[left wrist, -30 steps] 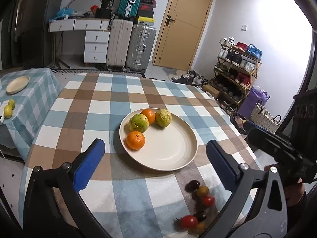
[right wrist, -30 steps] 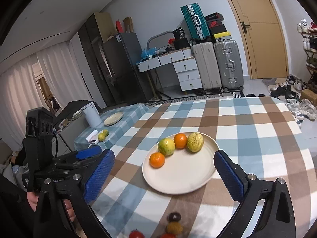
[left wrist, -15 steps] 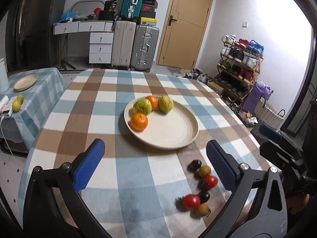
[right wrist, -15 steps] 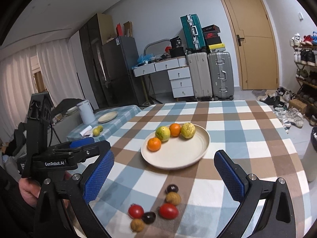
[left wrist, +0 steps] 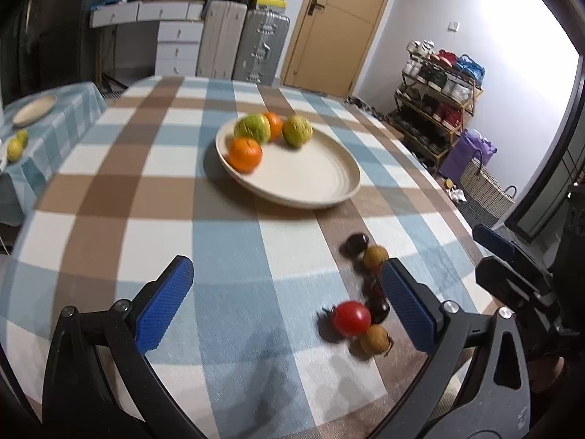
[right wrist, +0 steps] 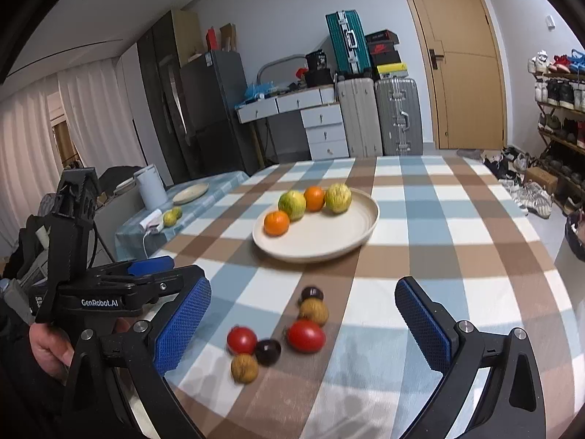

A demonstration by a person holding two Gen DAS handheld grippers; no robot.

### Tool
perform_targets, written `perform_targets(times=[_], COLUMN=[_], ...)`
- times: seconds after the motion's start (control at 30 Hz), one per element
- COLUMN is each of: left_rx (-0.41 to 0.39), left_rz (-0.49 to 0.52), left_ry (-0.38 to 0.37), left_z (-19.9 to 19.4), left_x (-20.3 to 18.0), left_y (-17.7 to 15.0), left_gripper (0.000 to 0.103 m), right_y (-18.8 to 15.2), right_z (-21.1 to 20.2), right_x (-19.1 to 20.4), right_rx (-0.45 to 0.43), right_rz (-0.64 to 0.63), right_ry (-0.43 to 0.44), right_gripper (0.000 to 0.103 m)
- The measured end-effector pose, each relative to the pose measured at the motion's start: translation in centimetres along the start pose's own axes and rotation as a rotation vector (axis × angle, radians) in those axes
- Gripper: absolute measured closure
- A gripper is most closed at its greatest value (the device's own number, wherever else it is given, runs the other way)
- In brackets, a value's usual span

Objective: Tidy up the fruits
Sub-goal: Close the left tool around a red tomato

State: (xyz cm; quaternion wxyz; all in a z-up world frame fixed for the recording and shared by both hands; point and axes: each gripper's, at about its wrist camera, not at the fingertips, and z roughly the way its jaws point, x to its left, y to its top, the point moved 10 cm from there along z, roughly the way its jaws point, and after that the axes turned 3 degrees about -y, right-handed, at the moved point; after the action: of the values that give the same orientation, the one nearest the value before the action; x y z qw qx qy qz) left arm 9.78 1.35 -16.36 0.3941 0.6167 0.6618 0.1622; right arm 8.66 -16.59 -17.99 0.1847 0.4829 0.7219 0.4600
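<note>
A cream plate (left wrist: 310, 179) (right wrist: 347, 234) on the checked table holds two oranges (left wrist: 245, 153) and two green-yellow citrus fruits (left wrist: 298, 131). Nearer me lies a cluster of small fruits: red tomatoes (left wrist: 351, 318) (right wrist: 306, 335), dark plums (right wrist: 268, 351) and brown longans (right wrist: 313, 311). My left gripper (left wrist: 285, 303) is open and empty above the table, left of the cluster. My right gripper (right wrist: 303, 325) is open and empty, with the cluster between its fingers in the right wrist view. The left gripper also shows in the right wrist view (right wrist: 146, 270).
A lower side table (left wrist: 55, 120) at the left holds a small plate (left wrist: 34, 109), two lemons (left wrist: 16, 144) and a white kettle (right wrist: 150, 188). Suitcases (right wrist: 376, 120), drawers and a door stand behind. A shoe rack (left wrist: 435, 109) stands at the right.
Both grippers have pulled back from the plate and lowered. The plate now looks farther away and the cluster of small fruits has come fully into view near the fingers.
</note>
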Motion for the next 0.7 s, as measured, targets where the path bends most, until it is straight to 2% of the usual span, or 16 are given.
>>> perform_targets(times=[0.3, 0.47, 0.57, 0.63, 0.67, 0.7], left_rx=[0.123, 0.149, 0.168, 0.184, 0.189, 0.199], left_rz=[-0.013, -0.021, -0.026, -0.020, -0.017, -0.015], left_ry=[-0.118, -0.181, -0.230, -0.245, -0.252, -0.271], left_z=[2.8, 3.6, 4.0, 4.2, 4.2, 4.3], left_x=[-1.6, -2.6, -3.1, -3.3, -3.4, -3.7], left_y=[-2.7, -3.3, -3.5, -3.7, -3.8, -3.9], left_gripper=[0.001, 0.003, 0.016, 0.033, 0.036, 0.043], right_y=[-2.2, -2.5, -2.6, -2.6, -2.7, -2.7], right_z=[0.3, 0.5, 0.7, 0.7, 0.7, 0.7], right_x=[-0.6, -1.0, -1.2, -1.2, -1.3, -1.3], right_rx=[0.038, 0.045, 0.048, 0.049, 0.049, 0.051], right_rz=[0.036, 0.048, 0.052, 0.054, 0.056, 0.058], right_ry=[0.003, 0.000, 0.000, 0.002, 0.002, 0.003], right_gripper=[0.000, 0.000, 0.000, 0.000, 0.000, 0.000])
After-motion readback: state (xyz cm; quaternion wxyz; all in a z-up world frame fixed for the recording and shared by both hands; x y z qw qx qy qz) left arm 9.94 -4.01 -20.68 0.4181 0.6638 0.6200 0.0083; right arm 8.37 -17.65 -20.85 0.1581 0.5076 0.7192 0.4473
